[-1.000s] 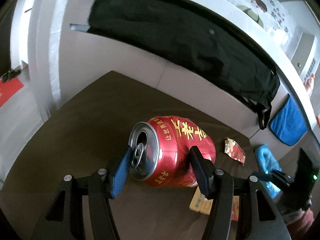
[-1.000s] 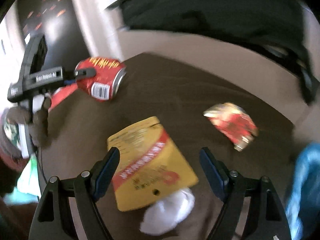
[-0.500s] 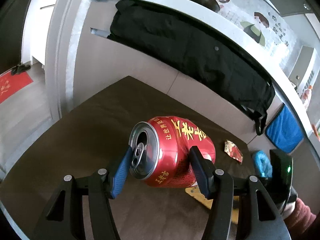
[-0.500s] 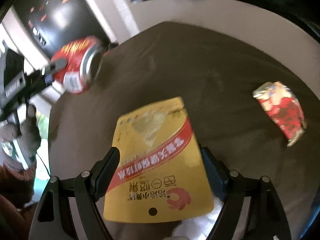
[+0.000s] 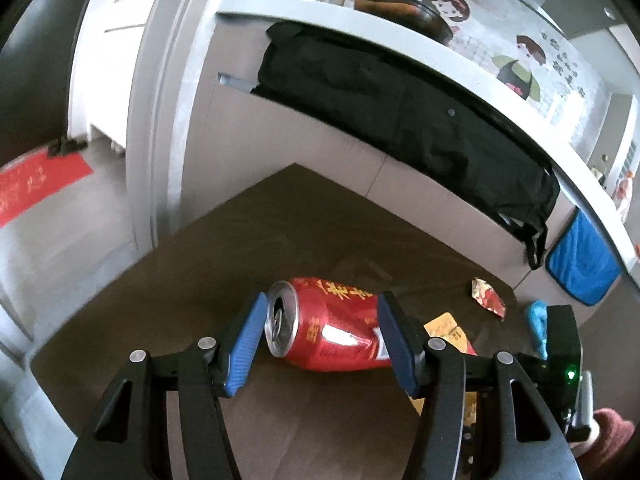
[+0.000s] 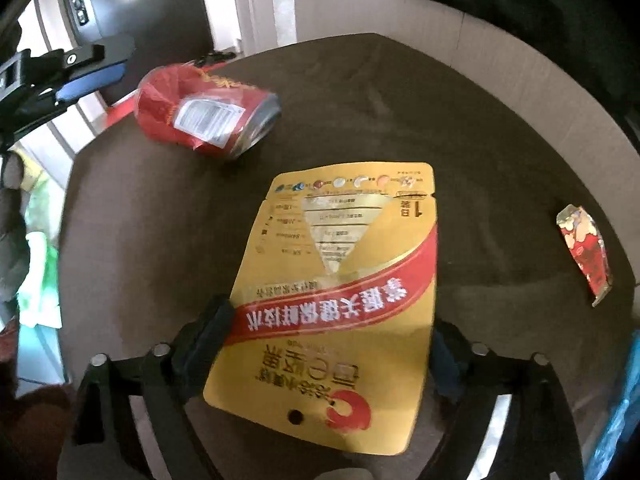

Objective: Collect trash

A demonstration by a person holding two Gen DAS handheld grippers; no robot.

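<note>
Red and dented, the can (image 5: pixel 332 332) lies on its side between the blue pads of the left gripper (image 5: pixel 322 308), open top turned to the left pad. The gripper points shallowly down over the brown desk (image 6: pixel 400 100). In the right wrist view the can seems to rest on the desk with a blue pad at its crumpled end. I cannot tell whether the jaws are pressing on it or merely flanking it.

The right gripper (image 6: pixel 328 320) tilts steeply down, its jaws wide apart and straddling the yellow pouch (image 6: pixel 344 264), which lies flat on the desk. The pouch's side edges reach both fingers, yet nothing is clamped. A small red wrapper (image 6: pixel 586 252) lies well apart to the right.

A second ago the can sat larger and higher between the left jaws, clear of the desk, with its label facing up; now it is lower and turned. The pouch then lay ahead of the right jaws and off to the left; since then the gripper has closed in until the pouch fills the gap between them.
</note>
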